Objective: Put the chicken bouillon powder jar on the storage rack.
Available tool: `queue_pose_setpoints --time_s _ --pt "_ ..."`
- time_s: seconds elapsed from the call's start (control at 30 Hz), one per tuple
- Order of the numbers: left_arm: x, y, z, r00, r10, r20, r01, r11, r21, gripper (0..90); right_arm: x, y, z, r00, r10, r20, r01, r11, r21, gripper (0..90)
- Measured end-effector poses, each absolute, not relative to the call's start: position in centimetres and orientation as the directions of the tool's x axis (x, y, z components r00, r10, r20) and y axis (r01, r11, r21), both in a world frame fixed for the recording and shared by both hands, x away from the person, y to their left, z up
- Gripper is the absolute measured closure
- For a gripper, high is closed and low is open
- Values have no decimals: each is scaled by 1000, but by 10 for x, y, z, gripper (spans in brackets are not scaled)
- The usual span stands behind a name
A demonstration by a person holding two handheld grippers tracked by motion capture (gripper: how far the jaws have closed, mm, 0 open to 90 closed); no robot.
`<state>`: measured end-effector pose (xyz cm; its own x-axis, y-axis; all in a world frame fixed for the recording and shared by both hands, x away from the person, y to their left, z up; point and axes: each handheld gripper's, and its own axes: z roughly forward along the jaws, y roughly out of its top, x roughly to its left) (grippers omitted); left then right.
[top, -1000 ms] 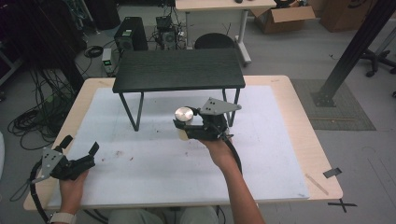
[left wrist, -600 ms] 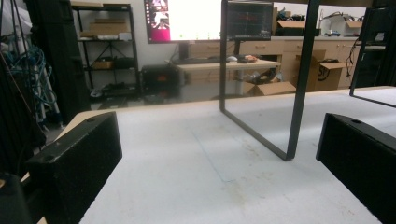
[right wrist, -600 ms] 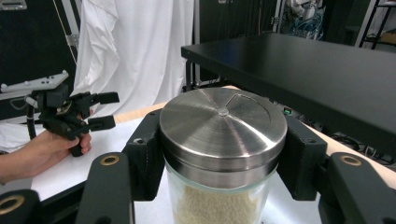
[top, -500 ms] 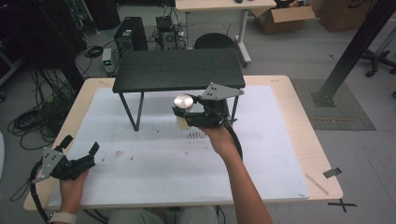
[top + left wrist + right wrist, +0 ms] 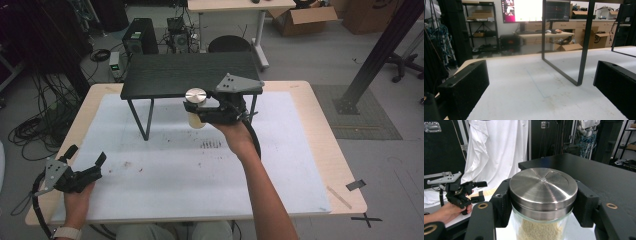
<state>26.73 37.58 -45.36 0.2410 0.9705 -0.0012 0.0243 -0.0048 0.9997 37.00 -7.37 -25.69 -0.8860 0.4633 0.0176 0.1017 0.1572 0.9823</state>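
The right hand-held gripper is clenched around a glass jar with a brushed steel lid and pale grains inside, held at frame centre above the white-covered worktop, just before the small black table. The left hand-held gripper, lower left, gapes, grasping nothing.

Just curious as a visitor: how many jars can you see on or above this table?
1: a glass jar with a steel lid, held in the right gripper above the white mat, beside the small black table.

Glass jar, steel lid, beige grains, upright, held aloft
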Motion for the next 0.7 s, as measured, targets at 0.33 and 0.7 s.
queue_pose_setpoints --time_s 0.33,0.7 --pt "267 376 -454 240 971 -3 26 -3 1000 6 377 -73 -240 -887 462 22 102 148 984 418" --pt "267 376 -454 240 971 -4 25 -3 1000 6 386 -68 -217 -893 450 18 93 144 985 418"
